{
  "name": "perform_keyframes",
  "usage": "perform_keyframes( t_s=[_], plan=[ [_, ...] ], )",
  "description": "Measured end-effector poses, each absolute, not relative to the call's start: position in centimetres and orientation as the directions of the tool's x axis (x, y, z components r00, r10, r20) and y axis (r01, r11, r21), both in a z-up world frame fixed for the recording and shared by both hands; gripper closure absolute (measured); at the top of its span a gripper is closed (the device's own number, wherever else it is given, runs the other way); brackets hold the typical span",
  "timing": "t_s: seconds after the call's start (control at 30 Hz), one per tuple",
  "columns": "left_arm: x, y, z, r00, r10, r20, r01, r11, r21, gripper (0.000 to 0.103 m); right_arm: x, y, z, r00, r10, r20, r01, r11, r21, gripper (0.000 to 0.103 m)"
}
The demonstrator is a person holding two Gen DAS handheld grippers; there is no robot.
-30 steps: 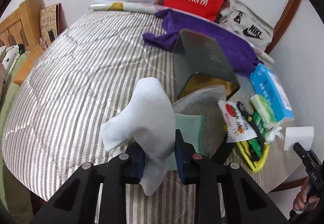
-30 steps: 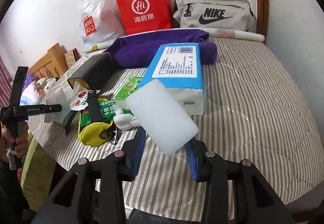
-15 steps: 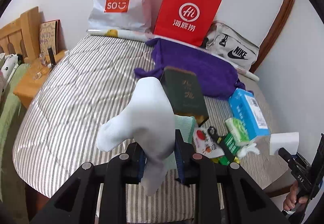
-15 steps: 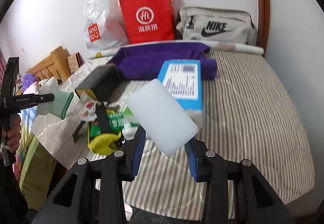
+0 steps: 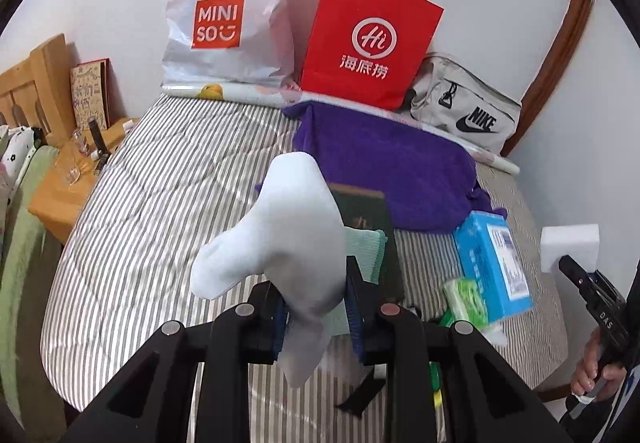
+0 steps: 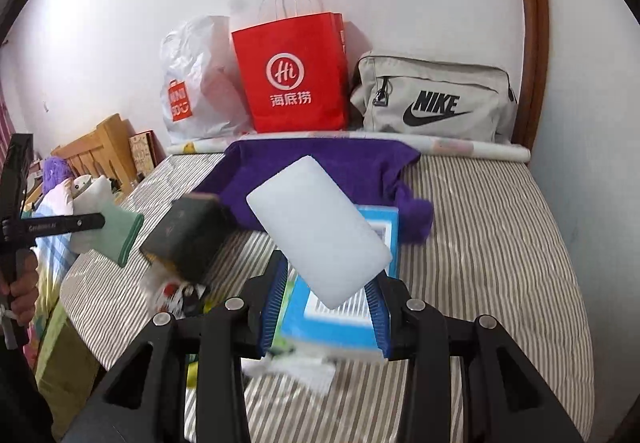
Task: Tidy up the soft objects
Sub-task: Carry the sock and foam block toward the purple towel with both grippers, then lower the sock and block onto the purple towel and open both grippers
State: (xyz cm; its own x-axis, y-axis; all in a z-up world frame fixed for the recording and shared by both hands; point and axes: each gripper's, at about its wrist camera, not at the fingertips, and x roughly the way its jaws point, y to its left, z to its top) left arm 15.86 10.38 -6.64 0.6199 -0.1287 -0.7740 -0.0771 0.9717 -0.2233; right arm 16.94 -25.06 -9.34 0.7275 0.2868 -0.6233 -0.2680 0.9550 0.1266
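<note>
White cotton fills the near foreground: your left gripper (image 5: pixel 314 309) is clamped narrow on a white sock (image 5: pixel 288 227) with a pale green cloth (image 5: pixel 362 255) pinched in behind it, the sock's toe flopping toward 9 o'clock. In your right gripper (image 6: pixel 325 297) the jaws stand wider, pressed against both flanks of a white sponge block (image 6: pixel 316 223) that tilts up toward 11 o'clock.

Over the last second both grippers have risen and drawn back; the clutter that sat close under the fingers now lies lower and farther off. I read that as both picks done, with the carry to a sorting spot next.

Beyond the left fingers, a dark green book (image 5: pixel 364 215) sits at 12 o'clock and a blue tissue pack (image 5: pixel 494 259) at 2 o'clock. Farther on, a purple towel (image 5: pixel 384 171) sprawls on the striped bedcover (image 5: pixel 160 183), still to be sorted. At the wall stand a red paper bag (image 5: pixel 370 39), a white plastic bag (image 5: pixel 236 11) and a grey Nike bag (image 5: pixel 464 111).
</note>
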Motion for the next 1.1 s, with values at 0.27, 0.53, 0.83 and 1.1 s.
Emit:
perform_keyframes(
  t_s=[0.27, 0.53, 0.83, 1.1],
  plan=[
    [21.3, 8.8, -5.5, 0.625, -0.125, -0.77, -0.02, 0.984, -0.176, 0.079, 22.6, -24.0, -8.0, 0.735, 0.286, -0.614, -0.27, 0.955, 0.121, 0.064],
    [27.2, 8.1, -7.0, 0.594, -0.165, -0.787, 0.006, 0.98, -0.201, 0.079, 28.3, -23.2, -8.9, 0.703, 0.284, -0.652, -0.264, 0.955, 0.132, 0.064],
    [33.5, 7.1, -9.5, 0.537, -0.217, -0.815, 0.025, 0.97, -0.242, 0.079, 34.2, -22.8, -11.9, 0.632, 0.295, -0.717, -0.246, 0.953, 0.175, 0.064],
    [38.5, 6.2, -11.7, 0.474, -0.274, -0.837, 0.035, 0.955, -0.293, 0.079, 37.9, -21.4, -14.1, 0.549, 0.291, -0.783, -0.258, 0.951, 0.172, 0.064]
  ],
)
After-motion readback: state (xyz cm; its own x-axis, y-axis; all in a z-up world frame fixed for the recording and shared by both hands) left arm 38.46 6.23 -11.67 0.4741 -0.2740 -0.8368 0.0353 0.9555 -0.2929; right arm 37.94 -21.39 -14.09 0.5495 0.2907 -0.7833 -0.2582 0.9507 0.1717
